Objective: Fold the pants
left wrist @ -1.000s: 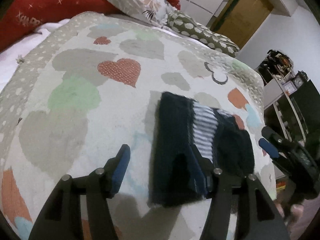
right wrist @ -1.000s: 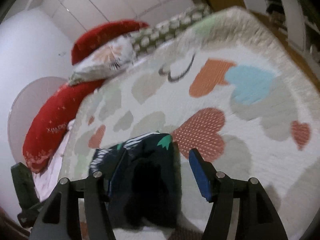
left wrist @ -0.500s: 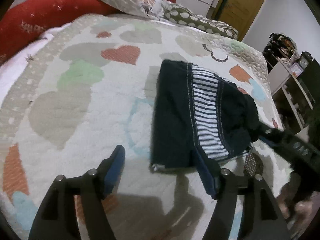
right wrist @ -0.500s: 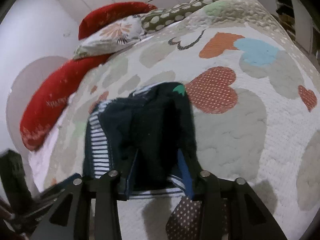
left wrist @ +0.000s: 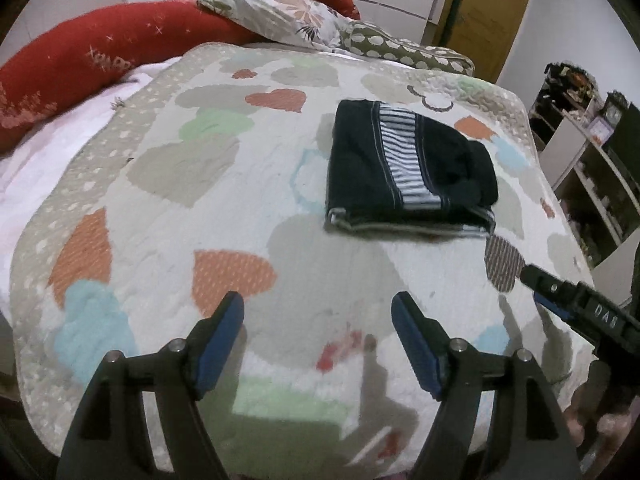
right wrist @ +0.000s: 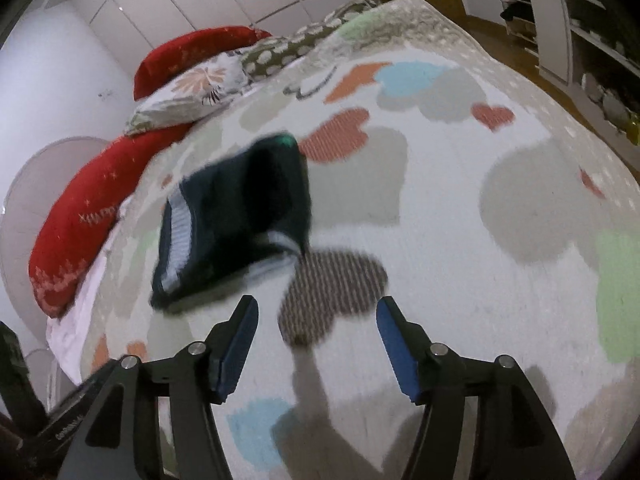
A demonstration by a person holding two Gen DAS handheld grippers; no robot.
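Note:
The dark navy pants (left wrist: 408, 168) with a striped white band lie folded into a compact rectangle on the heart-patterned quilt (left wrist: 208, 184). They also show in the right wrist view (right wrist: 236, 220), blurred. My left gripper (left wrist: 318, 312) is open and empty, well back from the pants near the quilt's front edge. My right gripper (right wrist: 316, 316) is open and empty, just short of the pants' near edge. It also shows at the right of the left wrist view (left wrist: 560, 300).
Red bolster pillows (left wrist: 80, 68), a floral pillow (left wrist: 288, 20) and a dotted pillow (left wrist: 400, 48) lie at the head of the bed. Shelves with clutter (left wrist: 592, 152) stand right of the bed. A wooden door (left wrist: 492, 8) is at the back.
Both grippers have let go of the pants and pulled back toward the bed's front edge. The right gripper's jaws have opened wider. The pants lie folded and still.

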